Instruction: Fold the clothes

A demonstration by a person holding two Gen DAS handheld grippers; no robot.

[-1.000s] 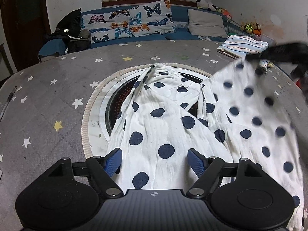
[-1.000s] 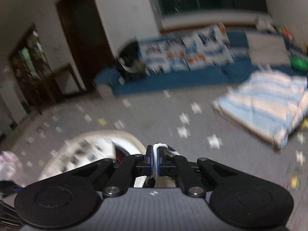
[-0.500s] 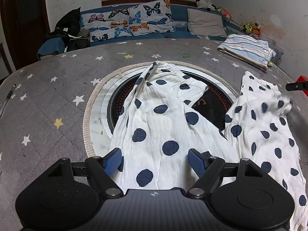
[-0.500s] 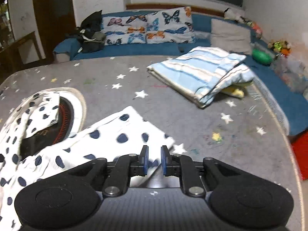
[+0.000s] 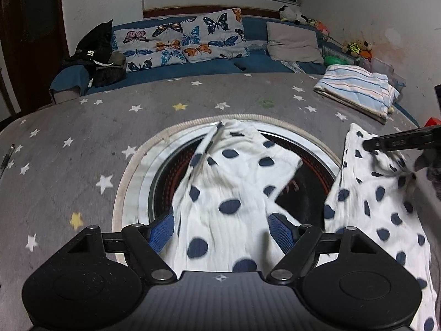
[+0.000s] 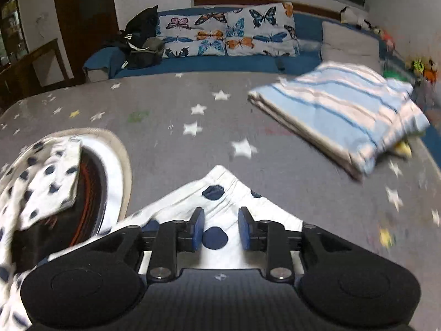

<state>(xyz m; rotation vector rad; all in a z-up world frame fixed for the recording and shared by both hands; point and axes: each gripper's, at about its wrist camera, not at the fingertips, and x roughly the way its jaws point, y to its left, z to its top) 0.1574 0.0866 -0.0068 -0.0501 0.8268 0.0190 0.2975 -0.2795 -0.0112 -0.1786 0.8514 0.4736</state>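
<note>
The polka-dot trousers (image 5: 228, 193) lay spread on the star-patterned desk (image 5: 82, 127), one leg over the round heater opening (image 5: 154, 182) in the middle, the other leg (image 6: 220, 201) on the right. The folding seemed only at the beginning: both legs were apart, nothing doubled yet. A striped folded cloth (image 6: 339, 113) far right looked already done. The left claw (image 5: 222, 233) stood spread wide above the near leg, pinching nothing. The right claw (image 6: 220, 230) was opening, with cloth below it but not pressed. No readable writing was clear.
</note>
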